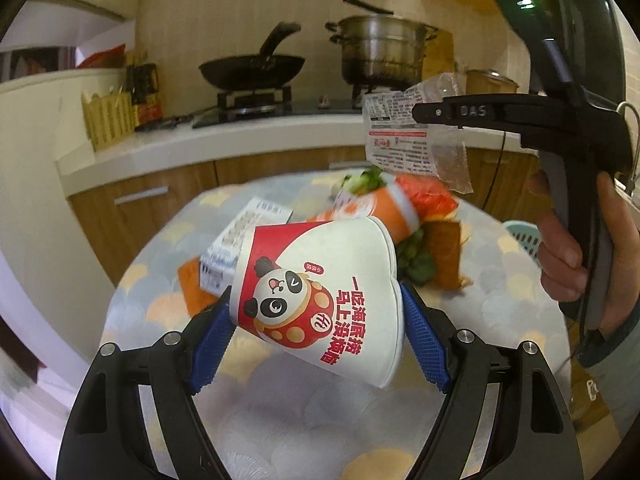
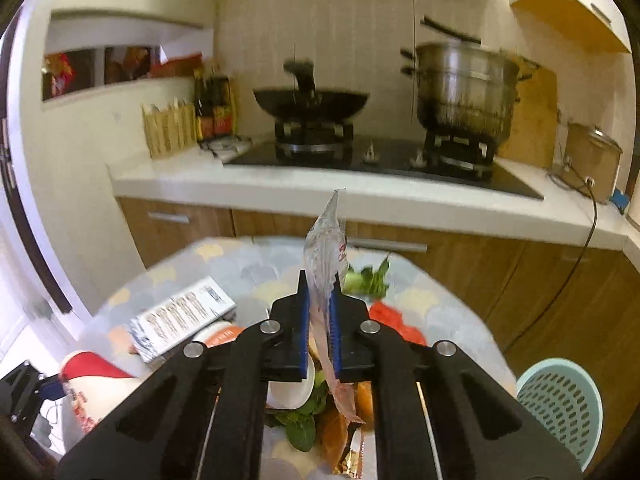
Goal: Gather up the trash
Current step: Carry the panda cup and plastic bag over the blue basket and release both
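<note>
My left gripper (image 1: 314, 292) is shut on a white and red paper cup (image 1: 320, 292) with a panda print, its blue pads pressing both sides, and the cup is tilted above the table. My right gripper (image 2: 320, 280) is shut on a clear plastic wrapper (image 2: 326, 264) that sticks up between the pads and hangs below them. In the left wrist view the printed wrapper (image 1: 400, 140) hangs from the right gripper (image 1: 424, 114), which a hand holds at the upper right. The cup (image 2: 92, 376) also shows at the lower left of the right wrist view.
On the round patterned table (image 1: 280, 420) lie an orange cup (image 1: 372, 208), a printed box (image 2: 184, 316), leafy greens (image 2: 368, 280), a red bag (image 1: 428, 196) and a white bowl (image 2: 292, 392). A teal perforated basket (image 2: 560, 408) stands at the right. Behind is a counter with a wok (image 2: 312, 100) and a steel pot (image 2: 464, 88).
</note>
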Action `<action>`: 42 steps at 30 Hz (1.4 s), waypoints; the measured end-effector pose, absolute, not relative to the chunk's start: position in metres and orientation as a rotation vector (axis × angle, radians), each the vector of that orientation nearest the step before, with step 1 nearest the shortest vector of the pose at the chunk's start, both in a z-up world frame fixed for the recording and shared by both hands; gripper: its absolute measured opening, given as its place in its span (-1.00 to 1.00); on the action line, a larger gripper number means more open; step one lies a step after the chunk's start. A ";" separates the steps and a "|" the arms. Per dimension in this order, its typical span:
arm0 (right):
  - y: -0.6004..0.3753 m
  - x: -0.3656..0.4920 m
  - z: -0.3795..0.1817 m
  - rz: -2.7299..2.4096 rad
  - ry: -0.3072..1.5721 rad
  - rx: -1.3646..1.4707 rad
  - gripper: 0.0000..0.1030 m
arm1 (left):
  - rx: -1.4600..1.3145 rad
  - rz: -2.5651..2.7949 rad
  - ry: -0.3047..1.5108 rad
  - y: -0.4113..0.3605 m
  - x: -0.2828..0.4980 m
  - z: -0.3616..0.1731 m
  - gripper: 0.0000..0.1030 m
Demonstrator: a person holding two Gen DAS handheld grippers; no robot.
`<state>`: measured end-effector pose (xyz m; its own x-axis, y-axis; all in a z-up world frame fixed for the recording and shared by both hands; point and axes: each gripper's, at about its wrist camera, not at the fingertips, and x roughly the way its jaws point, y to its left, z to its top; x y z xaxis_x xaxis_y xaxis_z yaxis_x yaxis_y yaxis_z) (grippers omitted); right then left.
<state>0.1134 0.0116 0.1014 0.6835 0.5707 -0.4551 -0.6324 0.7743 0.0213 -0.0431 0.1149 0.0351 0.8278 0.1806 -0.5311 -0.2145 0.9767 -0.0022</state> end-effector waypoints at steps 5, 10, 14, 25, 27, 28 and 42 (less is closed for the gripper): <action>-0.022 0.094 0.124 0.670 0.395 -0.110 -0.88 | -0.042 0.165 0.504 0.093 -0.034 0.056 0.48; -0.069 0.080 0.133 0.610 0.351 -0.092 -0.88 | -0.070 0.072 0.450 0.068 -0.017 0.073 0.48; -0.112 0.078 0.133 0.540 0.339 -0.075 -0.88 | -0.053 0.004 0.429 0.034 0.002 0.080 0.48; -0.241 0.111 0.090 0.304 0.439 0.031 -0.88 | -0.003 -0.152 0.491 -0.057 0.082 0.081 0.48; -0.258 0.118 0.078 0.272 0.464 0.050 -0.88 | 0.012 -0.169 0.503 -0.072 0.099 0.080 0.48; -0.266 0.123 0.070 0.255 0.482 0.062 -0.88 | 0.022 -0.176 0.509 -0.079 0.107 0.078 0.48; -0.325 0.200 -0.023 0.097 0.792 0.168 -0.86 | 0.032 -0.251 0.725 -0.153 0.216 0.011 0.50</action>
<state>0.2002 -0.3254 -0.0228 0.6990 0.1491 -0.6994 -0.0234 0.9823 0.1860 0.2163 -0.1527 0.0114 0.7202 -0.2155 -0.6594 0.2379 0.9696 -0.0570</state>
